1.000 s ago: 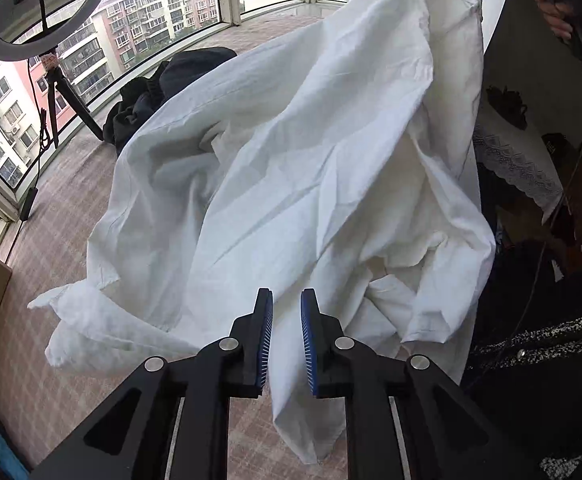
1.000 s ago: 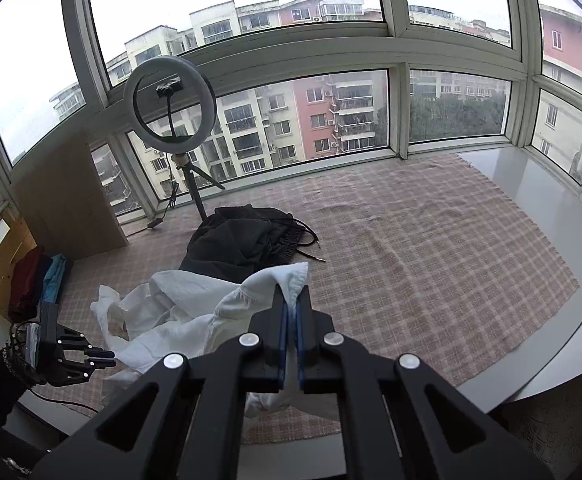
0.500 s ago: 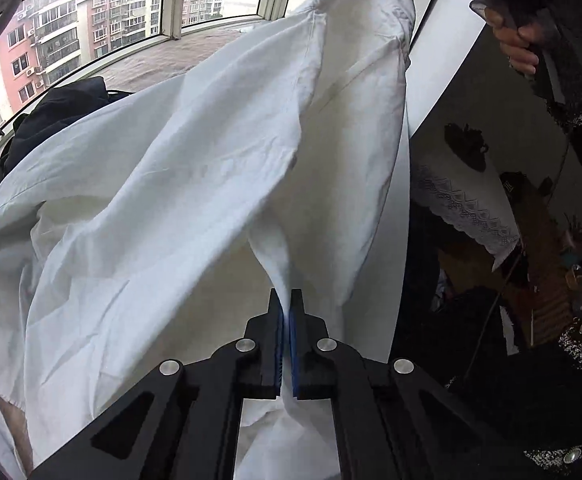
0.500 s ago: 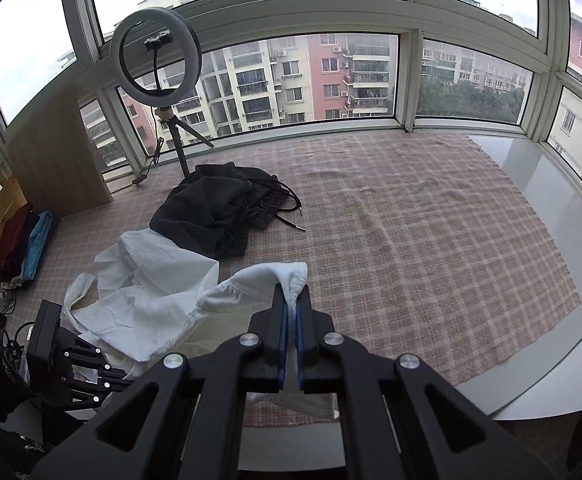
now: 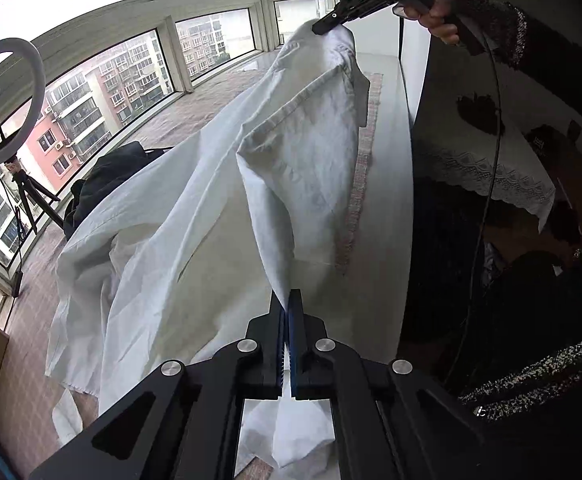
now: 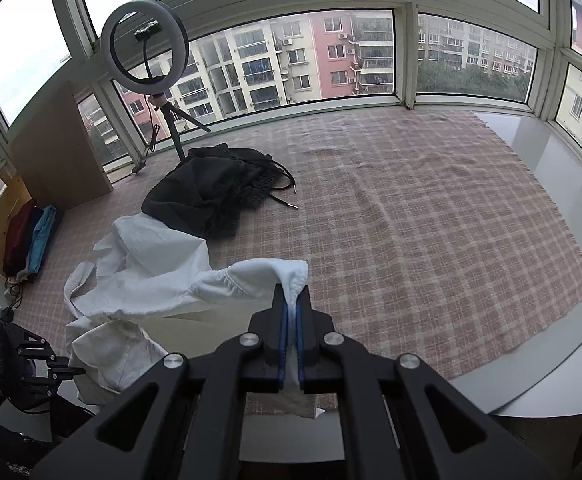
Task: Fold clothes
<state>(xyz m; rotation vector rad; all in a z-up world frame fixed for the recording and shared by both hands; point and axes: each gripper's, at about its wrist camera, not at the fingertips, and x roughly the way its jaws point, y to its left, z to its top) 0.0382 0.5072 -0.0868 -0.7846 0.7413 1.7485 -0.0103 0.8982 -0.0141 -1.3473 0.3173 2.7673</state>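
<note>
White garment (image 5: 195, 216) covers most of the dark clothing pile (image 5: 103, 176) in left view; its lower hem is behind the left tool (image 5: 289, 312). Ring light (image 5: 7, 100) cropped by frame edge.

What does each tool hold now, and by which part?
Both hold the white shirt: the left tool pinches a fabric edge, the right tool a hemmed edge.

Daylit bay windows (image 6: 355, 52) curve around a plaid-covered platform (image 6: 431, 216).
</note>
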